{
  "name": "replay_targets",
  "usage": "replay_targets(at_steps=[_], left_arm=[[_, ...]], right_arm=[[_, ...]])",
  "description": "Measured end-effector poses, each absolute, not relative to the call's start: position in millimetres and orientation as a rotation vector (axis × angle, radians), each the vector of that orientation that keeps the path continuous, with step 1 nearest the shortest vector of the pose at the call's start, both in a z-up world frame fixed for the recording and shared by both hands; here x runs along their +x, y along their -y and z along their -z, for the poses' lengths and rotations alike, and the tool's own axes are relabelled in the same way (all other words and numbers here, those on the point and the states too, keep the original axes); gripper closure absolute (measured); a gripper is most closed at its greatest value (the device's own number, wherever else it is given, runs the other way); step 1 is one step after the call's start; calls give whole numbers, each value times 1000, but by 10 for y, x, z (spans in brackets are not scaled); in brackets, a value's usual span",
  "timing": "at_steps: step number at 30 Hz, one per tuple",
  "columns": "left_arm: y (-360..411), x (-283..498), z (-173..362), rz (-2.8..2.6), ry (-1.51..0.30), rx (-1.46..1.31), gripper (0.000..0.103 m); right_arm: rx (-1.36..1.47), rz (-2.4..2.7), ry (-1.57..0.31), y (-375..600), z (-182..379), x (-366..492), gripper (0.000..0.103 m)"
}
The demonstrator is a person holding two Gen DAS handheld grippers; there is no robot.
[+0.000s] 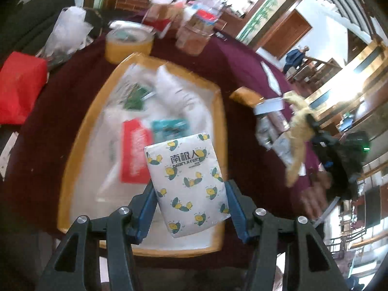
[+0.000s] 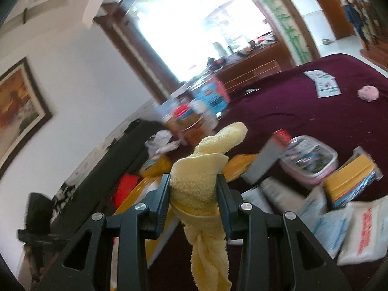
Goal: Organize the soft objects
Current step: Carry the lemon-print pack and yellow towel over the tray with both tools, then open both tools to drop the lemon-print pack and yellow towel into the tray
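My left gripper (image 1: 190, 191) is shut on a white tissue pack with a lemon print (image 1: 188, 181) and holds it above the near part of a yellow-rimmed tray (image 1: 72, 160). The tray holds white soft packs, a red pack (image 1: 134, 155) and a teal pack (image 1: 169, 126). My right gripper (image 2: 194, 191) is shut on a bunched yellow towel (image 2: 194, 184), raised above the maroon table; the towel hangs down below the fingers. That towel and gripper also show at the right of the left wrist view (image 1: 298, 131).
On the maroon tablecloth (image 2: 315, 111): a red bag (image 1: 19, 87), a yellow tub (image 1: 128, 46), a clear plastic bag (image 1: 65, 31), jars and boxes at the back, a pink lidded container (image 2: 308, 160), plastic-wrapped packs (image 2: 359, 232), a pink fluffy ball (image 2: 368, 92), papers (image 2: 325, 83).
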State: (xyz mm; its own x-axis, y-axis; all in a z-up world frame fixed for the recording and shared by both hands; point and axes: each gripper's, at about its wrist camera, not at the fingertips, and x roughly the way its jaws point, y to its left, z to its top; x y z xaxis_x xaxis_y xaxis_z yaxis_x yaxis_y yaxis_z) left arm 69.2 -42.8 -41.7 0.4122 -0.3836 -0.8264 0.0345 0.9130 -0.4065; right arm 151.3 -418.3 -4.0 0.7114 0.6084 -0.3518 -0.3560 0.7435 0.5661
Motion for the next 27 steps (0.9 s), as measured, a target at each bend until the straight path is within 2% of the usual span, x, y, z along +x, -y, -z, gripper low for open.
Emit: replay_targets(at_steps=[7, 15, 27], left_arm=[[461, 600, 624, 350, -1166, -294, 44], [216, 634, 735, 315, -1197, -324, 44], [135, 617, 816, 303, -1215, -303, 43]], right_arm=[[556, -807, -687, 3308, -23, 1319, 67], [395, -818, -801, 2518, 14, 1620, 67], [257, -707, -923, 1900, 320, 2154, 64]])
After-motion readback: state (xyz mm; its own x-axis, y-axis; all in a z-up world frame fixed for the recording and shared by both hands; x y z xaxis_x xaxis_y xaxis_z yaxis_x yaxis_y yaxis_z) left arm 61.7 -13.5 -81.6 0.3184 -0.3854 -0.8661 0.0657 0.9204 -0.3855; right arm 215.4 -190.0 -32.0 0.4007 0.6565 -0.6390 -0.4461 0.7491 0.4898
